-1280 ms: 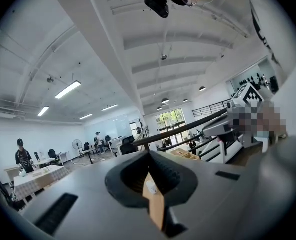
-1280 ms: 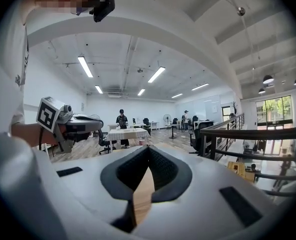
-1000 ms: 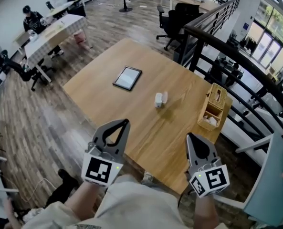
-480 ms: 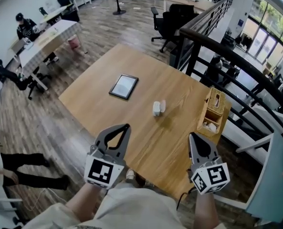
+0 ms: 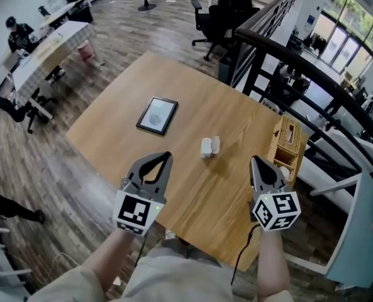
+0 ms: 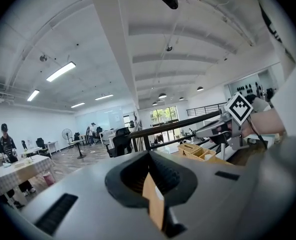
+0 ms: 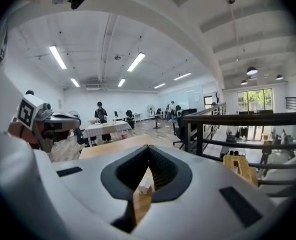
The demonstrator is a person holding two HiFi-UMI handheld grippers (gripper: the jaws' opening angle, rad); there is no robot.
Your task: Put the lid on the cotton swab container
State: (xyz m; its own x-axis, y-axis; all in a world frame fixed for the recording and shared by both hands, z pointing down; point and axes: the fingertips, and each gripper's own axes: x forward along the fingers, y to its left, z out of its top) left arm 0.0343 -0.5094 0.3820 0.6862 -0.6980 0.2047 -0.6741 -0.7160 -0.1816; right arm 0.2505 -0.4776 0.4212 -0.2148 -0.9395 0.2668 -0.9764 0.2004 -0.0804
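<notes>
Two handheld tongs hang above the near edge of the wooden table (image 5: pixel 227 190). The left gripper (image 5: pixel 166 158) and right gripper (image 5: pixel 255 161) both have their jaws closed on nothing, apparently poised either side of the work before a reach. Mid-table beyond them stands the white cotton swab container (image 5: pixel 206 148). What looks like its lid (image 5: pixel 216 144) rests against its right side, not yet fitted. Farther left lies a tablet (image 5: pixel 156 115), and a wooden organizer (image 5: pixel 287 137) sits at the table's right edge.

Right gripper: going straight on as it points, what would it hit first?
Likely nothing close: the right gripper aims level over the light wooden table; the small white cotton swab container sits below that line. Depth is unclear.
</notes>
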